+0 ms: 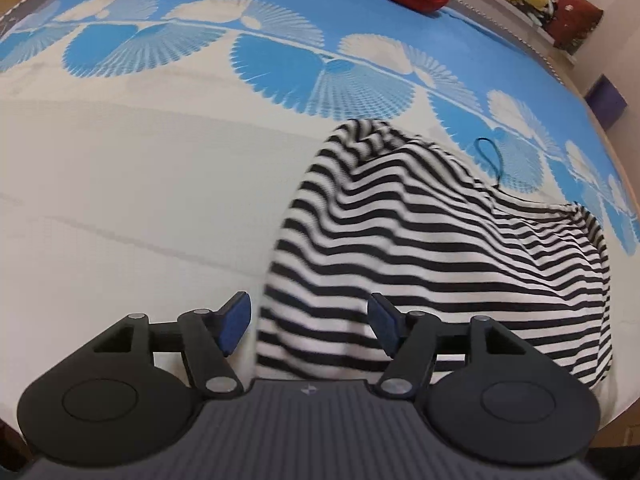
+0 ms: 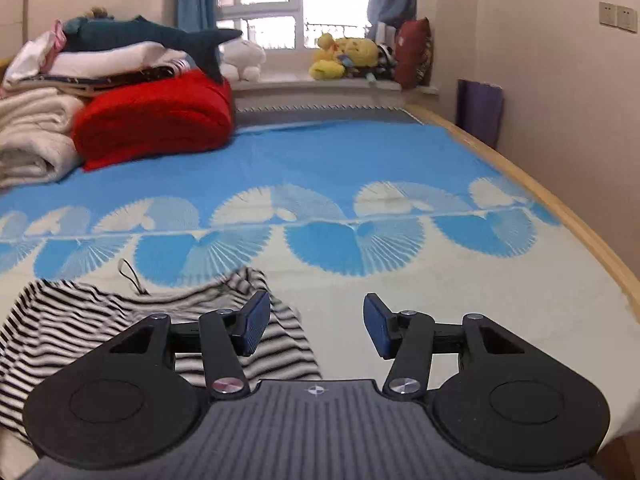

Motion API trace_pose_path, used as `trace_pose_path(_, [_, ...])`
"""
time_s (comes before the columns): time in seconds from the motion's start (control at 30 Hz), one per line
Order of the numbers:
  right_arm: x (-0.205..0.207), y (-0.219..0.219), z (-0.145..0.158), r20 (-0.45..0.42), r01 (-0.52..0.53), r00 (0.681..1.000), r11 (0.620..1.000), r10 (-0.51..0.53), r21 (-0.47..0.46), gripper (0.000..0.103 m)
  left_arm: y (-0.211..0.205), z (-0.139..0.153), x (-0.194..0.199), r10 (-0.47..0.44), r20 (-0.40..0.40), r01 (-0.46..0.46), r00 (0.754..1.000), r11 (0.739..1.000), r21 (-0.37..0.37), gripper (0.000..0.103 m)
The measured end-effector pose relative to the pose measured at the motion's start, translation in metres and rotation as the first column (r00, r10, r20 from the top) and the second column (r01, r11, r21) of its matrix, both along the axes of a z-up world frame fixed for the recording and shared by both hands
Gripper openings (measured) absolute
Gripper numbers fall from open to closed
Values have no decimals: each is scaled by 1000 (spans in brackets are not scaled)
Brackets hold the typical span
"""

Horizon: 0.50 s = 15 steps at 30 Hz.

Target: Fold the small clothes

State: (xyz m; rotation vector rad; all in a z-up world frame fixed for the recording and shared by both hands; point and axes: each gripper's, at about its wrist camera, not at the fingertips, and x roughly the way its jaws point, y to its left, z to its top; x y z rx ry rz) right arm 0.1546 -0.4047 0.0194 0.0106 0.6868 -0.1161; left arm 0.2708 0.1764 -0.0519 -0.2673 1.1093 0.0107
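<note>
A small black-and-white striped garment [image 1: 420, 232] lies rumpled on the bed cover [image 1: 120, 160], with a thin black loop of cord [image 1: 490, 156] at its far edge. My left gripper [image 1: 310, 320] is open just above the garment's near left part; striped cloth shows in the gap, but the blue pads stand apart from it. In the right wrist view the same garment [image 2: 80, 312] lies at the lower left. My right gripper [image 2: 316, 324] is open over bare cover beside the garment's right edge, with nothing between its fingers.
A red folded blanket [image 2: 156, 120] and a pile of folded laundry [image 2: 60, 72] sit at the bed's far left. Plush toys [image 2: 348, 56] line the windowsill. The wooden bed edge [image 2: 560, 208] runs along the right, with a purple object [image 2: 480, 108] against the wall.
</note>
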Motion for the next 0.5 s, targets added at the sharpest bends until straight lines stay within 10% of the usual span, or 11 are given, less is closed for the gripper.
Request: trace_pose_path(0.5, [-8, -20, -2, -44, 9, 999, 999, -8, 41, 63, 27, -36, 23, 168, -196, -202, 966, 964, -172, 81])
